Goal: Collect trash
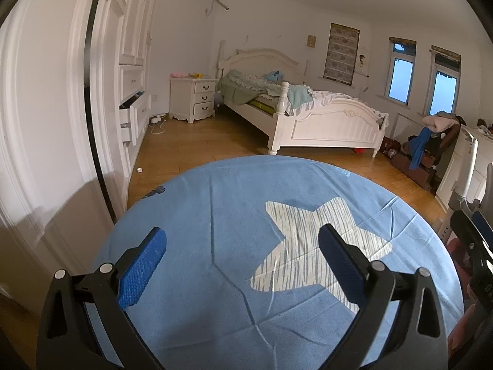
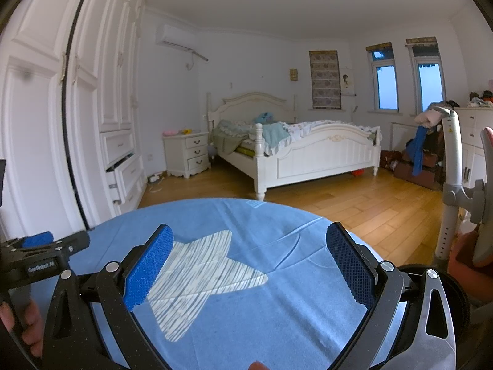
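My left gripper is open, with nothing between its blue pads, and hovers over a round blue cloth-covered surface printed with a white striped star. My right gripper is also open and empty above the same blue surface. One blue pad of the left gripper shows at the left edge of the right wrist view. A small white object lies on the wooden floor by the wardrobe. Nothing else on the blue surface is visible.
A white wardrobe with a drawer pulled out lines the left wall. Beyond stand a nightstand and an unmade white bed. Clothes are piled at the right, beside a chair frame. A black round rim sits behind my right finger.
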A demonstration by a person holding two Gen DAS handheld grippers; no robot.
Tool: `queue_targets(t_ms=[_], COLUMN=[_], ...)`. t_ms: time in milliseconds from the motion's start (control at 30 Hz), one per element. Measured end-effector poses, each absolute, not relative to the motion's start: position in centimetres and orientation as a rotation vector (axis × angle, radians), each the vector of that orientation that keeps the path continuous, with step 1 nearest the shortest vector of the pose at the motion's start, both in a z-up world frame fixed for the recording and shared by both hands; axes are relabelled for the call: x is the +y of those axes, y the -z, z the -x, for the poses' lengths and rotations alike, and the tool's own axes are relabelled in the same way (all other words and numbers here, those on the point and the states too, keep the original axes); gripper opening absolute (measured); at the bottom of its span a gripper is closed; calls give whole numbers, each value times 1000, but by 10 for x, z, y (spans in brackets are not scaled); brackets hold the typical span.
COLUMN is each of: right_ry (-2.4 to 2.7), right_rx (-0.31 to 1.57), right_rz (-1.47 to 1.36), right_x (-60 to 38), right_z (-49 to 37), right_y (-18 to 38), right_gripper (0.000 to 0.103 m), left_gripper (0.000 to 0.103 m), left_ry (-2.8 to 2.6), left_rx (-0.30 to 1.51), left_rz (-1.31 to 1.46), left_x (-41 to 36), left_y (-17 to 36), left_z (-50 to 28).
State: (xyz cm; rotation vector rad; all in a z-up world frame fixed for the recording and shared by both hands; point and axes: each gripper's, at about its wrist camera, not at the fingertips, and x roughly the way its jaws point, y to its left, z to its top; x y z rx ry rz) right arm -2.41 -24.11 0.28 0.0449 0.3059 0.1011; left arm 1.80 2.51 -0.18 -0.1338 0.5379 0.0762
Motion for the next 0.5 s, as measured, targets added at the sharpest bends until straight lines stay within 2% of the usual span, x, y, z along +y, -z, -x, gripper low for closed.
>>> queue_targets(t_ms=[500], right_ry=[-101], right_rx=[305], right_rz=[-45], right_x=[-241], right_z=[24], right_y=[-3], right_gripper=[98], left_gripper=[98], left_ry=[-73], left_rx=[535], left_rz=[137], left_x=[22], left_y=[1], left_z=[-15])
